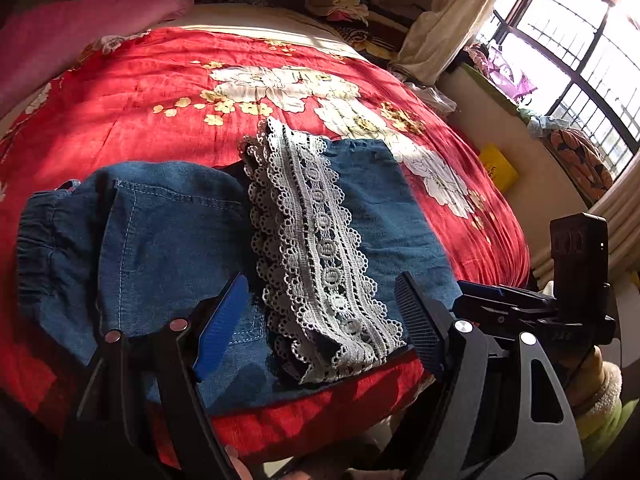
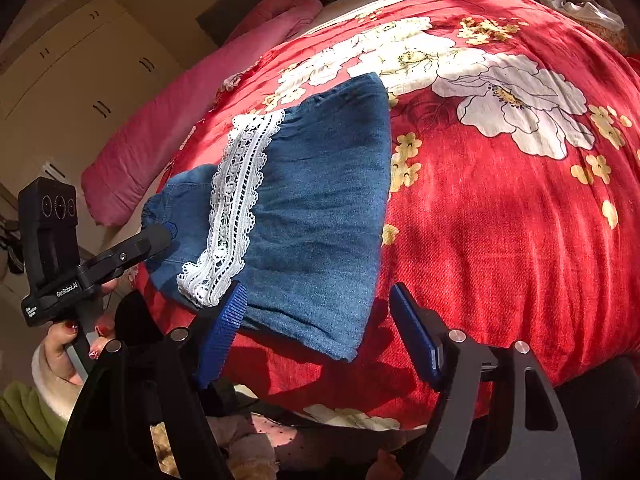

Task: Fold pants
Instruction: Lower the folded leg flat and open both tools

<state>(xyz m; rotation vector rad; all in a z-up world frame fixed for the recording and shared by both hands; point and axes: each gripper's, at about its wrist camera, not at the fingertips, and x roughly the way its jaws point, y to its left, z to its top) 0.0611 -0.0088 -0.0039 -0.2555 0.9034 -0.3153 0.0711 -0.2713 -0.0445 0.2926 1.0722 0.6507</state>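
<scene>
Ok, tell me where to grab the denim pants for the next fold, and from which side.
Take the denim pants at the elastic waistband end, coming from the bed's near edge. That end lies flat and bare, while the lace trim covers the middle. Both grippers hang open, the left gripper over the lace, so it likely reaches there first.

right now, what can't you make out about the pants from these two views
- Denim pants, left wrist view: the near edge is hidden behind the left hand-held gripper.
- Layers under the lace trim: covered by the folded leg.
- Right wrist view: the waistband end of the pants is hidden behind the other gripper's finger.
- Red floral bedspread: its edges are cut off.
</scene>
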